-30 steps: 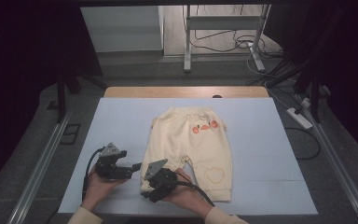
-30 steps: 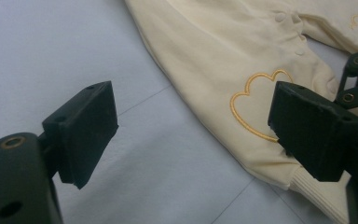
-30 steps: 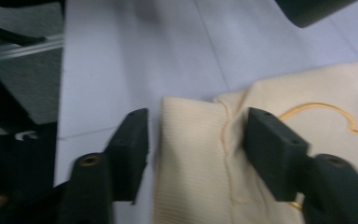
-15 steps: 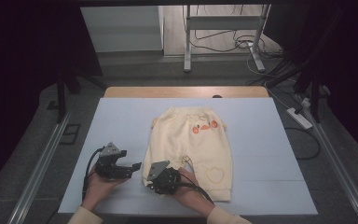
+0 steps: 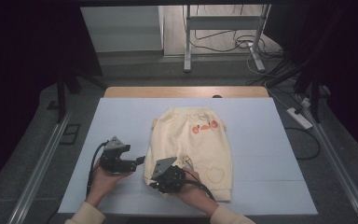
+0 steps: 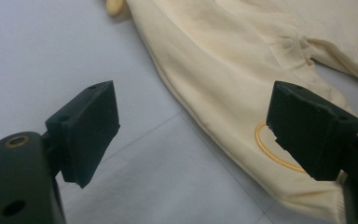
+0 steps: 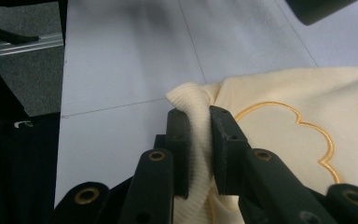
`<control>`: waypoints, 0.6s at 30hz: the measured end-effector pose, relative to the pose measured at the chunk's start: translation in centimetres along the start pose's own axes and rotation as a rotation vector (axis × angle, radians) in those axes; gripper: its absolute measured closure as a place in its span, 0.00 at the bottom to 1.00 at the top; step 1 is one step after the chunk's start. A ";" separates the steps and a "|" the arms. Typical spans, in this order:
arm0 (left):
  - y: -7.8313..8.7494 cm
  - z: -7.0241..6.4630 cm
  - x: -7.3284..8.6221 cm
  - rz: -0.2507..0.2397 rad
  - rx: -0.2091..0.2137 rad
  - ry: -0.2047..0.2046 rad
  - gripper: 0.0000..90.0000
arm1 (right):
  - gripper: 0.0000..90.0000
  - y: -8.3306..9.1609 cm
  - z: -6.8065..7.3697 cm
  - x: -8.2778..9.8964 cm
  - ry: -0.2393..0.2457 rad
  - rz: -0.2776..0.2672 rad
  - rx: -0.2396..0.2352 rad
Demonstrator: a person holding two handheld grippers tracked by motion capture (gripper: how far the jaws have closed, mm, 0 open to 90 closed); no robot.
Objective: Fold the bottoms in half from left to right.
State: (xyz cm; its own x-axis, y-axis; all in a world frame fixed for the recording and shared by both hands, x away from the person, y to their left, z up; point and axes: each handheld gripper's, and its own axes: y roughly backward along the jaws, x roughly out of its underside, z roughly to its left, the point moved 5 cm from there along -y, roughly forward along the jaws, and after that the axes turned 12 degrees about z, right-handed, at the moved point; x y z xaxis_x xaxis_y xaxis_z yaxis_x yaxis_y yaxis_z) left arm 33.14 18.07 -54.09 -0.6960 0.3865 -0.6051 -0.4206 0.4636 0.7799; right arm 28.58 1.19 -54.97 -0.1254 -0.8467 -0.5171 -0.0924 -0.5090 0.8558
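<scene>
Pants (image 5: pixel 193 144) lie flat mid-bench; right gripper (image 7: pixel 199 140) has its jaws pinched on a leg cuff (image 7: pixel 193 112) near the front edge, left gripper (image 6: pixel 191 135) gapes wide beside them; folding looks barely begun

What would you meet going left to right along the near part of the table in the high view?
Left gripper → right gripper, pinching the trouser cuff → embroidered heart on the cream trousers → bare blue table cover.

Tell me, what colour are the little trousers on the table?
Pale creamy yellow trousers with orange-yellow stitched shapes, clearest in the high view.
</scene>
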 end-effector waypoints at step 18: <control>-2.0 0.7 -2.4 0.046 0.027 -0.012 0.21 | 0.87 0.2 -0.1 0.2 -0.015 -0.007 -0.017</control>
State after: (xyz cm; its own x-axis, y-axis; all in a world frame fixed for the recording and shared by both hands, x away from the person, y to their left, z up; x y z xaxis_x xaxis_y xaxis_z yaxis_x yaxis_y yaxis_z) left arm 36.04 16.74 -54.31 -0.7070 0.4172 -0.5710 -0.3727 0.4664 0.8022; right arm 28.65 0.94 -54.90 -0.1395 -0.8409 -0.5229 -0.0762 -0.5173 0.8524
